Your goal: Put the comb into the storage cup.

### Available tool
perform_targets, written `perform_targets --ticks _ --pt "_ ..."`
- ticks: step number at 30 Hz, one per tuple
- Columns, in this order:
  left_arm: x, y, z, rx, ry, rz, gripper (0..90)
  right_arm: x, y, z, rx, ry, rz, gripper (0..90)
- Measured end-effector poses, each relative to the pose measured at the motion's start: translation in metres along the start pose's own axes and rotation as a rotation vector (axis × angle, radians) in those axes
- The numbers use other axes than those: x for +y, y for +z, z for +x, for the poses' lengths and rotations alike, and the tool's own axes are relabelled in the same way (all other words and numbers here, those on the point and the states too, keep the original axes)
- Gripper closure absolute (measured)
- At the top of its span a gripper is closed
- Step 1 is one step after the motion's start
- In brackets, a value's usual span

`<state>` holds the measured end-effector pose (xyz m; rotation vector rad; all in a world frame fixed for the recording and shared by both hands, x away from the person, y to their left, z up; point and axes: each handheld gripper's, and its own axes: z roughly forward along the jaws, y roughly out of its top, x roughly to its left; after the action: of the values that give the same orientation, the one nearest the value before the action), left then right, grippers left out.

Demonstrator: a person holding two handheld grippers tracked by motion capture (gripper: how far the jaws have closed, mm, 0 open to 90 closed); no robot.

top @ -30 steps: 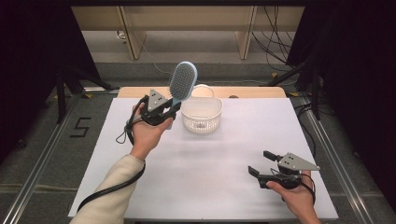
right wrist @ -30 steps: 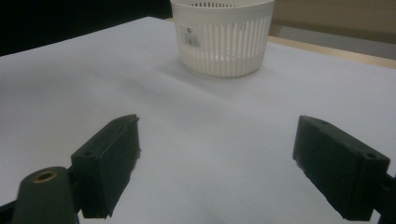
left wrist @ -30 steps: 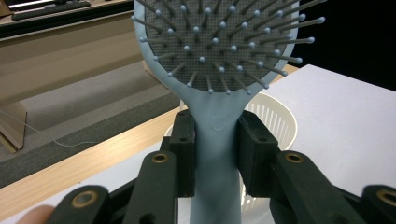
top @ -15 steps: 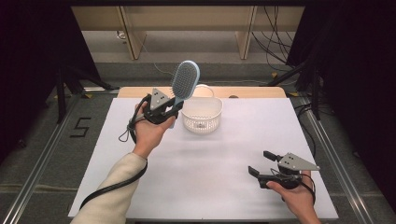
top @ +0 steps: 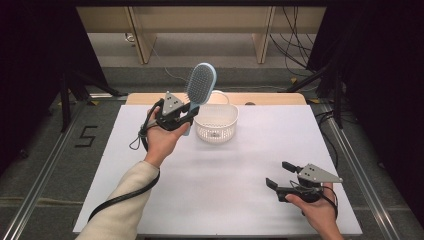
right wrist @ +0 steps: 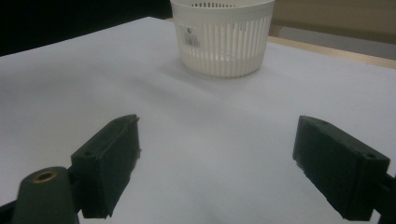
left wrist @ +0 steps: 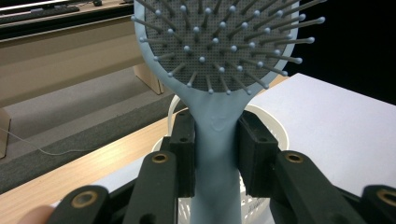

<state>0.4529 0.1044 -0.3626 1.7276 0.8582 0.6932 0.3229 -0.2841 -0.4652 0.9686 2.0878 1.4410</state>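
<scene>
A light blue hairbrush [top: 200, 86] stands upright in the air, bristles toward me, its handle clamped in my left gripper [top: 186, 114] just left of a white slatted basket [top: 216, 125]. In the left gripper view the two black pads press on the brush's neck [left wrist: 215, 140], with the basket's rim [left wrist: 266, 121] behind it. My right gripper [top: 278, 175] rests low over the table's near right part, open, nothing between its pads [right wrist: 107, 163]. In the right gripper view the basket [right wrist: 224, 37] stands farther off.
The white table top [top: 225, 180] has a wooden strip [top: 270, 98] along its far edge. Beyond it are a grey floor, wooden legs and cables. A black cable [top: 120, 200] trails along the left forearm.
The left hand with the brush has shifted slightly toward the basket. The right gripper has kept still.
</scene>
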Motion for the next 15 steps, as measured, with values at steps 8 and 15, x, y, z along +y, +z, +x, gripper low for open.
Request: perform_targets --ticks 8,15 --pt "0.0019 0.0021 -0.0015 -0.006 0.001 -0.002 69.9 0.0000 0.0003 0.0005 0.001 0.002 -0.004 15.7" --pt "0.0032 0.0050 -0.0019 -0.009 -0.003 -0.001 70.0 0.0000 0.0003 0.0004 0.003 0.000 -0.006 15.7"
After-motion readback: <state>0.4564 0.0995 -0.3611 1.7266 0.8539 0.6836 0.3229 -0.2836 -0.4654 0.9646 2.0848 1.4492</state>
